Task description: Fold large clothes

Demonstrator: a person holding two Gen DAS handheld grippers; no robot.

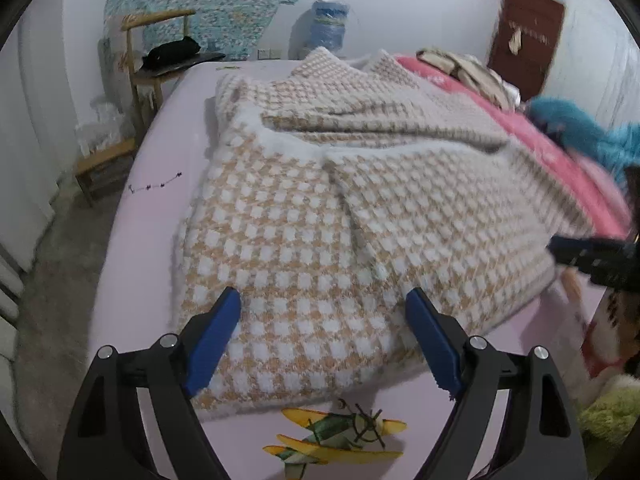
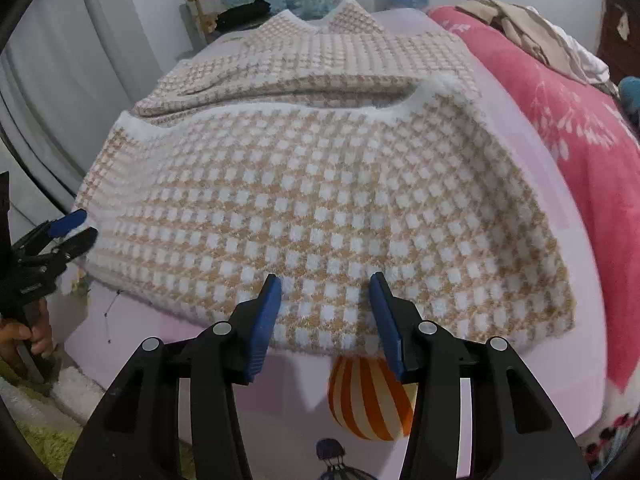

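- Left wrist view: left tongs [image 1: 322,340] released, jaws wide, nothing between them, hovering over the near hem of the checked sweater [image 1: 320,208]. Sweater lies partly folded on the bed [image 1: 148,184], pink sheet with an airplane print [image 1: 340,436] just below the hem. Right tongs [image 1: 592,260] at the sweater's right edge, blurred.
- Right wrist view: right tongs [image 2: 326,320] released, jaws part open above the hem, gripping nothing. Red blanket [image 2: 560,120] beside the sweater; left tongs [image 2: 74,228] at its left edge.
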